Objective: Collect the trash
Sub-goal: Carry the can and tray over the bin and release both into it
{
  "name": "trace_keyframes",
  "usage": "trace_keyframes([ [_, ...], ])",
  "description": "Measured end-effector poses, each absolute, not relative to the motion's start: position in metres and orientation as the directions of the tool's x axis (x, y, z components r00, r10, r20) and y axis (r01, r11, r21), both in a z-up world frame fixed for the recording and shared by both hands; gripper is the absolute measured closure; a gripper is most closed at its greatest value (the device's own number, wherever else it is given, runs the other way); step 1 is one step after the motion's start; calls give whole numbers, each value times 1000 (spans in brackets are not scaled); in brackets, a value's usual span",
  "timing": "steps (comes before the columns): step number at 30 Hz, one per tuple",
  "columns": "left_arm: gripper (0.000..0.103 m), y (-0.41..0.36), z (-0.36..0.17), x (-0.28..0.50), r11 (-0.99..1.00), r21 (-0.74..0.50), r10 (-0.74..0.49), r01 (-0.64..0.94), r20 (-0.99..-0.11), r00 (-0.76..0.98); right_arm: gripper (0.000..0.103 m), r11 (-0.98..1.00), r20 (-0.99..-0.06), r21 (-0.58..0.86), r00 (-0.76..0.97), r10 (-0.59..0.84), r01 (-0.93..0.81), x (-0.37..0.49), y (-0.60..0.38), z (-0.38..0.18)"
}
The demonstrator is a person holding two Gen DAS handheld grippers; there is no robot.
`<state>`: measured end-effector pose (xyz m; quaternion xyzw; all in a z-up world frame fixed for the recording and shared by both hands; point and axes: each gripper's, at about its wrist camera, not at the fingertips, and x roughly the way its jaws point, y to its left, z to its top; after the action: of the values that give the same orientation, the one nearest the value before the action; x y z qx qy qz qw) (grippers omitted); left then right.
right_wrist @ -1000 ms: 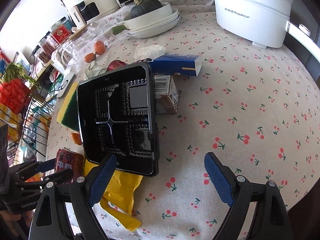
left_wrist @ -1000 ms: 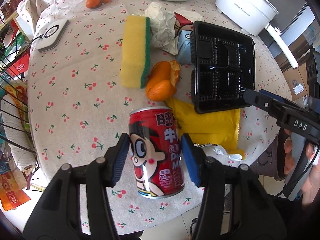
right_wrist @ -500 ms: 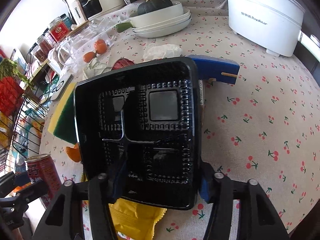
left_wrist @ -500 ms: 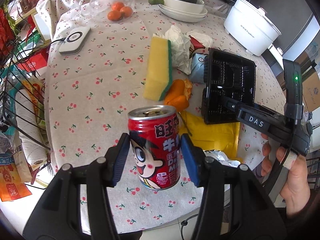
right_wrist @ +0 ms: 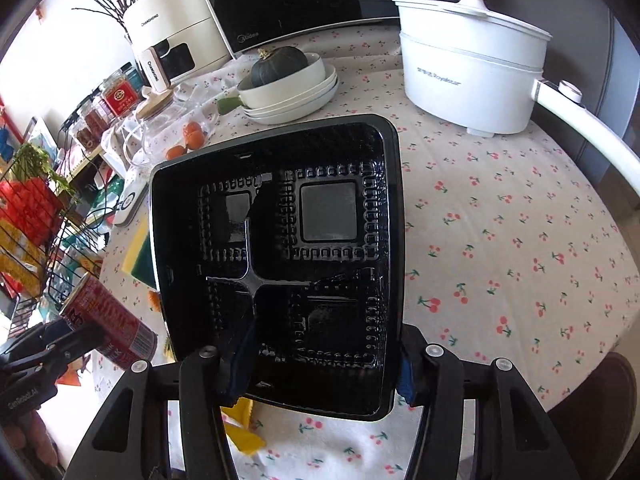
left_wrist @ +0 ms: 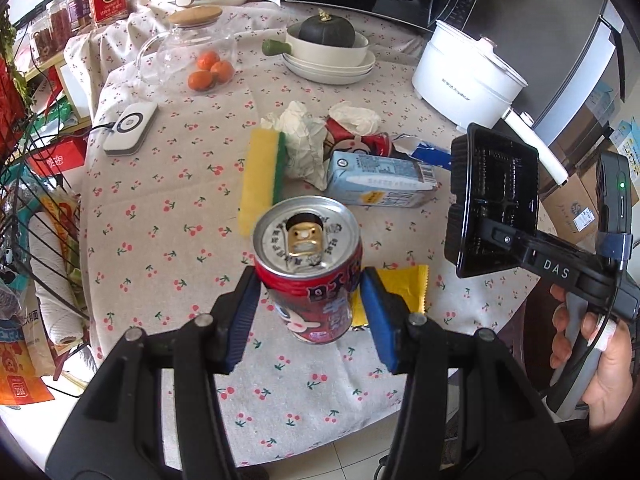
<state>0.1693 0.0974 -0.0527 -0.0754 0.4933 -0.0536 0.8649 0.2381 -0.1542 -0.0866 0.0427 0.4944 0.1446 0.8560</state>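
My left gripper is shut on a red drink can and holds it tilted above the table's near edge; the can also shows in the right wrist view. My right gripper is shut on a black compartment tray, lifted off the table and tipped up; it also shows in the left wrist view. On the cherry-print tablecloth lie a yellow wrapper, a blue milk carton, crumpled paper, a crushed red can and a yellow-green sponge.
A white electric pot stands at the far right. Stacked white dishes with a dark squash, a glass jar of oranges and a white charger pad sit further back. A wire rack stands left of the table.
Both grippers have lifted and pulled back. The can rose off the table and tilted. The right gripper closed on the black tray and raised it, uncovering the milk carton.
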Motion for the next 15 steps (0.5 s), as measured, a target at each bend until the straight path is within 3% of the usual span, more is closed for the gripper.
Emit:
trace_keyframes([
  [15,50,4,-41,155,958,-222,-286,183,-802,524,46,982,-860,181,476,187,-58,183,-283,-70],
])
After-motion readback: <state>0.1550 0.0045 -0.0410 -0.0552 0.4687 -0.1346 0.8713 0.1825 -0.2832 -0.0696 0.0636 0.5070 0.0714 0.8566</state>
